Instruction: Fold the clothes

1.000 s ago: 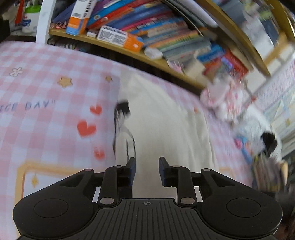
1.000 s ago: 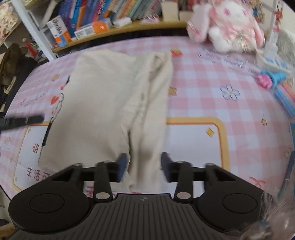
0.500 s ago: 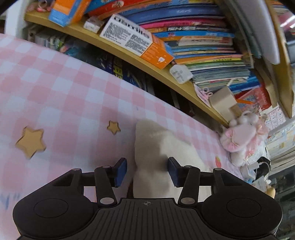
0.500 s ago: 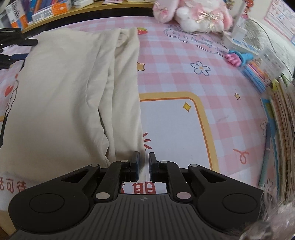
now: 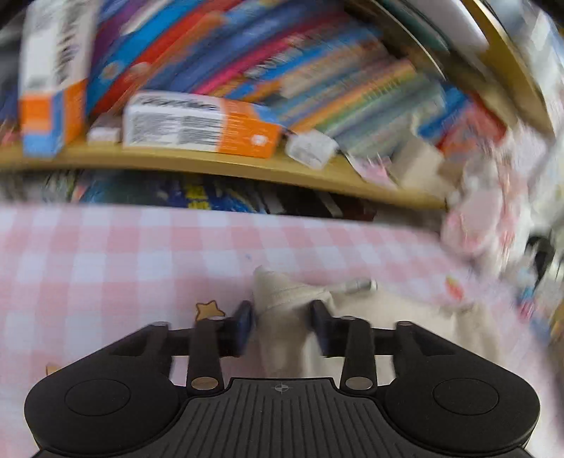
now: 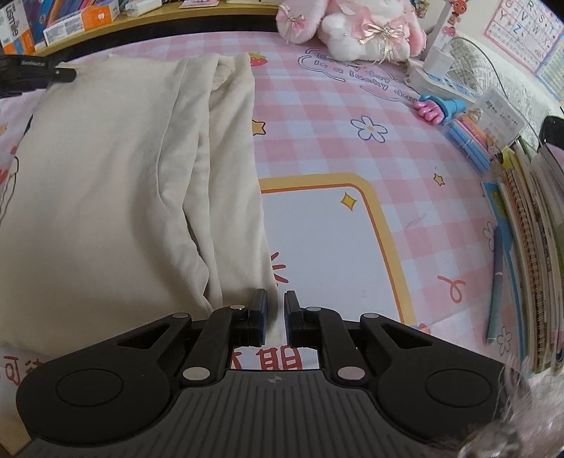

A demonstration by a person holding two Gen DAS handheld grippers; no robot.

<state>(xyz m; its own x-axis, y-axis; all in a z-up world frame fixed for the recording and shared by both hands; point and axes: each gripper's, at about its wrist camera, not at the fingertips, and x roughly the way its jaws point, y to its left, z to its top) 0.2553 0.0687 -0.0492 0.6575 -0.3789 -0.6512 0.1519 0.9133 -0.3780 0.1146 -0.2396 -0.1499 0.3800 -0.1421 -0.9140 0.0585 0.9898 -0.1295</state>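
At the garment [image 6: 105, 183] near hem, right gripper [image 6: 274, 310] pinches its corner; left gripper [image 5: 282, 317] gapes.

Tablecloth [image 6: 317, 116]: pink and white check, printed with flowers, stars and a yellow-framed white panel.
Plush rabbit [image 6: 356, 31]: pink and white, with bows, at the far edge of the table.
Bookshelf [image 5: 211, 163]: wooden board behind the table, packed with colourful books; blurred.
Orange and white box [image 5: 201, 125]: lying flat on the shelf.
Blue pen [image 6: 495, 282]: lying beside a stack of notebooks [image 6: 535, 229] on the right.
Power strip [image 6: 440, 82]: near the plush rabbit.
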